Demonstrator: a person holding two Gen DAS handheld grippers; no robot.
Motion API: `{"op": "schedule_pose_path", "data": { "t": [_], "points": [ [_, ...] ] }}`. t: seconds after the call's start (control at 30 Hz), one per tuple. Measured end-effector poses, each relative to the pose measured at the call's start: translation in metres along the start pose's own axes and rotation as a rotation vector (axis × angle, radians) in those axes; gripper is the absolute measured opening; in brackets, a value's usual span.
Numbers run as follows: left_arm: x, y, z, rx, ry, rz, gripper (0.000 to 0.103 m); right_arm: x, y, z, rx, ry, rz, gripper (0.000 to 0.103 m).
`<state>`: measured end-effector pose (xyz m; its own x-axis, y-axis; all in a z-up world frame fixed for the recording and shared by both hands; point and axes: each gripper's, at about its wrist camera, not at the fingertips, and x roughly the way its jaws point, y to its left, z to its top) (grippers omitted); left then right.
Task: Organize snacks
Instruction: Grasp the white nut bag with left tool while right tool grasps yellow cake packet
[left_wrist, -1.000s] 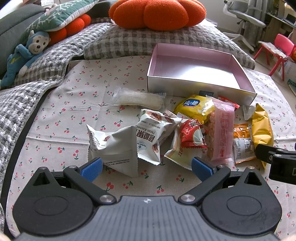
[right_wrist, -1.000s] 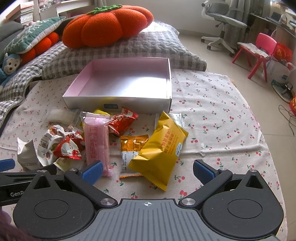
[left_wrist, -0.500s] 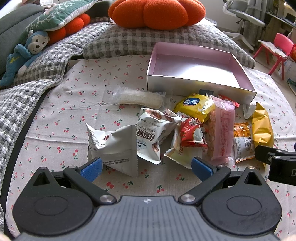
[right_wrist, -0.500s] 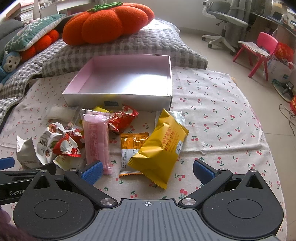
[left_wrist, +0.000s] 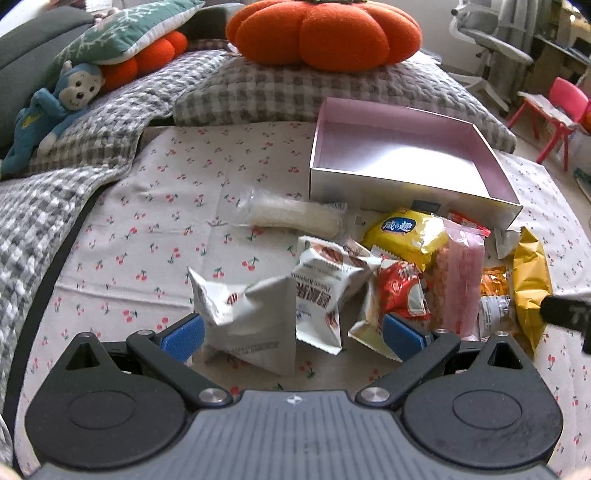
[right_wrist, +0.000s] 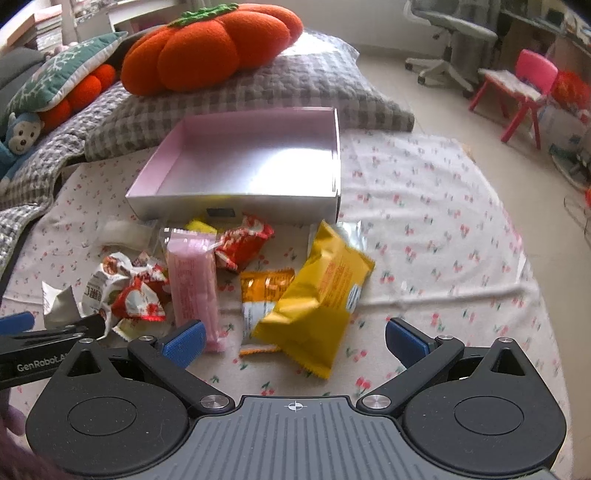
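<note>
An empty pink-lined silver box (left_wrist: 406, 162) (right_wrist: 251, 162) sits on the cherry-print cloth. Snack packs lie in a pile in front of it. My left gripper (left_wrist: 291, 334) is open around the near end of a white foil pack (left_wrist: 251, 317); beside it lie a white pecan pack (left_wrist: 325, 291), a red pack (left_wrist: 400, 291) and a pink pack (left_wrist: 461, 280). My right gripper (right_wrist: 293, 339) is open, its fingers either side of the near corner of a big yellow pack (right_wrist: 317, 299), with an orange pack (right_wrist: 262, 291) under it.
A grey checked pillow (left_wrist: 332, 88) with an orange pumpkin cushion (left_wrist: 325, 33) lies behind the box. A blue monkey toy (left_wrist: 55, 107) sits at the left. A clear-wrapped white roll (left_wrist: 291, 218) lies left of the box. A pink chair (right_wrist: 521, 88) stands on the floor at the right.
Both grippers have moved forward and down toward the snack pile. The left one now reaches the white foil pack, the right one the yellow pack. Both stay open.
</note>
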<state>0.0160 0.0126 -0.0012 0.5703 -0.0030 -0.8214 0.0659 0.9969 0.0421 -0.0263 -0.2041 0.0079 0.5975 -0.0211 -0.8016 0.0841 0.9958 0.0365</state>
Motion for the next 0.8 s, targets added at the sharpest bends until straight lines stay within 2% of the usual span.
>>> {"op": "schedule_pose_path", "data": {
  "t": [0.03, 0.2, 0.33, 0.43, 0.53, 0.67, 0.8],
  "points": [
    [0.001, 0.002, 0.003, 0.004, 0.008, -0.019, 0.103, -0.001, 0.000, 0.004, -0.018, -0.007, -0.017, 0.103],
    [0.015, 0.011, 0.018, 0.022, 0.107, -0.123, 0.101, 0.002, -0.012, 0.026, 0.008, 0.011, 0.029, 0.103],
    [0.023, 0.022, 0.023, -0.036, 0.109, -0.156, 0.098, 0.023, -0.023, 0.035, 0.057, 0.145, 0.198, 0.103],
    [0.028, 0.030, 0.026, -0.085, 0.102, -0.198, 0.091, 0.038, -0.029, 0.036, 0.107, 0.158, 0.244, 0.103],
    [0.030, 0.037, 0.035, -0.096, 0.078, -0.214, 0.090, 0.053, -0.045, 0.035, 0.207, 0.223, 0.276, 0.102],
    [0.028, 0.050, 0.040, -0.125, 0.053, -0.201, 0.091, 0.062, -0.058, 0.037, 0.263, 0.254, 0.242, 0.102],
    [0.033, 0.061, 0.035, -0.139, 0.077, -0.196, 0.091, 0.069, -0.064, 0.039, 0.298, 0.261, 0.230, 0.102]
  ]
}}
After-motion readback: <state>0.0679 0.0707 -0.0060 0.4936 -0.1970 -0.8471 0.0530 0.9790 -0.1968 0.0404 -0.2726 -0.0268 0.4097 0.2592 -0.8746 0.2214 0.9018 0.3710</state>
